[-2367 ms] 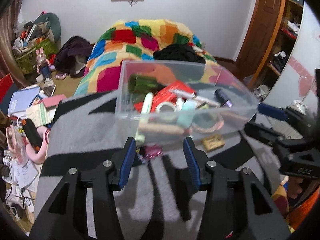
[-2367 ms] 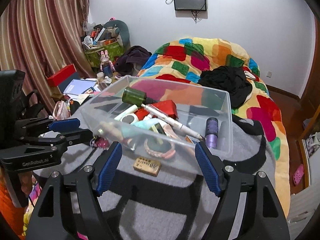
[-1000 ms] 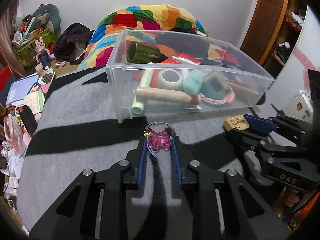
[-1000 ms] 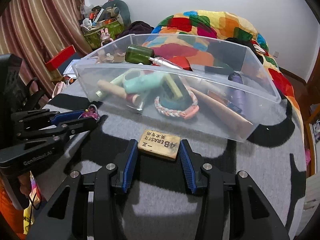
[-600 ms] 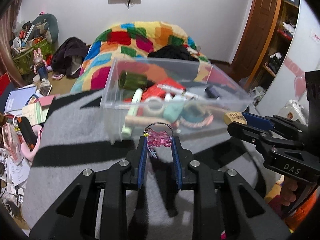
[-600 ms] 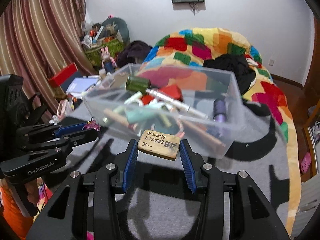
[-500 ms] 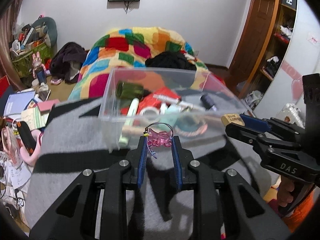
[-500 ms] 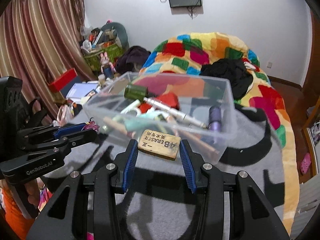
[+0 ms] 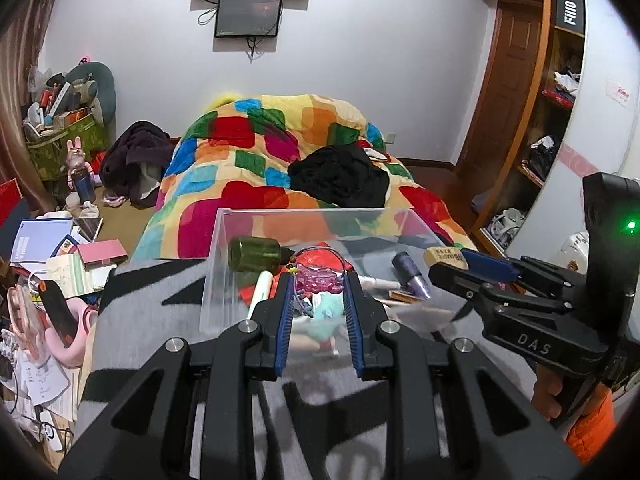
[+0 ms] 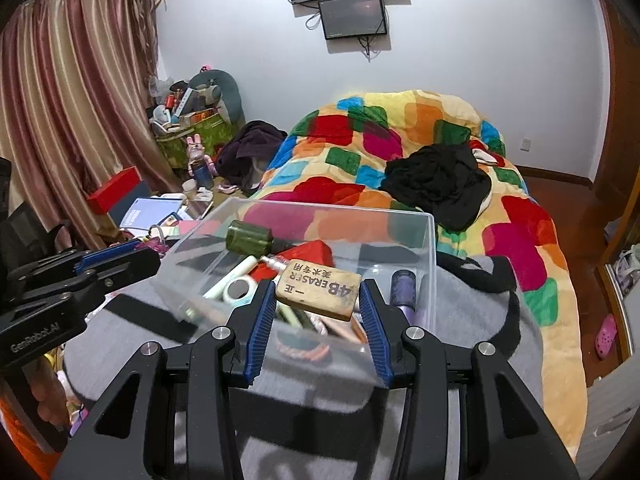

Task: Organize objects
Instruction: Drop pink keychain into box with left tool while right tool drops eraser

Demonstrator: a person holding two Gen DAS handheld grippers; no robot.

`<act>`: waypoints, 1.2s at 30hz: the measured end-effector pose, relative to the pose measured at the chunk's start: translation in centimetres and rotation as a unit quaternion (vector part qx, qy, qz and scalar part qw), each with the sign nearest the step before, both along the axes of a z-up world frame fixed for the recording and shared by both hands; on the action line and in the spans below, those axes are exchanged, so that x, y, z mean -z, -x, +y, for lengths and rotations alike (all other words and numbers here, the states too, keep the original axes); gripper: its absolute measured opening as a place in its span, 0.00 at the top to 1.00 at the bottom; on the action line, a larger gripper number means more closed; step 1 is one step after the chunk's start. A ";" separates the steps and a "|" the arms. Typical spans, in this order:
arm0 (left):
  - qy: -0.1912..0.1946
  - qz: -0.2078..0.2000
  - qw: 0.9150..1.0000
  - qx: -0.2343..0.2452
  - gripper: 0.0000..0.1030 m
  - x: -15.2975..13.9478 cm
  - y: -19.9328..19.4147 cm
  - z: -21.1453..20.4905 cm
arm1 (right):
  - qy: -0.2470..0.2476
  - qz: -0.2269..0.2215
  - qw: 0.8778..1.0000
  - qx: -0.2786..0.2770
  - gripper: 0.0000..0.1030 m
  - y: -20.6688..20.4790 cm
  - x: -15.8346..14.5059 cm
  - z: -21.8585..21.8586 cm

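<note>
My left gripper (image 9: 316,280) is shut on a pink hair tie with a plastic charm (image 9: 318,282), held in the air above the near edge of a clear plastic bin (image 9: 224,248). My right gripper (image 10: 318,292) is shut on a tan eraser (image 10: 318,290) printed "4B ERASER", also raised over the bin (image 10: 430,240). The bin holds a green bottle (image 10: 248,238), a red packet, a tape roll, a purple tube (image 10: 402,284), a braided bracelet and pens. The right gripper (image 9: 452,260) with the eraser shows at the right of the left wrist view.
The bin stands on a grey and black striped blanket (image 9: 140,312). Behind it lies a colourful patchwork quilt (image 9: 256,152) with black clothes (image 9: 340,176) on top. Books and clutter (image 9: 52,248) cover the floor at the left. A wooden door and shelves (image 9: 532,120) are at the right.
Both grippers closed on their objects on the blanket, then rose with them and tilted up. The hair tie and the eraser now hang over the bin instead of lying in front of it.
</note>
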State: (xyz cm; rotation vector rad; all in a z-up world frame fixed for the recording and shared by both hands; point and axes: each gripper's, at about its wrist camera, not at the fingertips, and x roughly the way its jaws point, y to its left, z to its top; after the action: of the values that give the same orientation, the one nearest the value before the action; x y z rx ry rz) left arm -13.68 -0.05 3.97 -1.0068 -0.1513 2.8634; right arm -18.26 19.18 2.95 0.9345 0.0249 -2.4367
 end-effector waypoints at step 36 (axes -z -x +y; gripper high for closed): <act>0.011 0.032 0.999 0.006 0.38 0.5 -3.7 1.0 | -0.024 0.059 0.998 -0.019 0.26 -4.9 -1.6 1.0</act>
State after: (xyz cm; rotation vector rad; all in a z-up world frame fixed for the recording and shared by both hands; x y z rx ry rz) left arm -9.99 0.94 3.49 -0.9163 -0.1081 2.8875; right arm -13.32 20.15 4.52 0.8013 0.1427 -2.4625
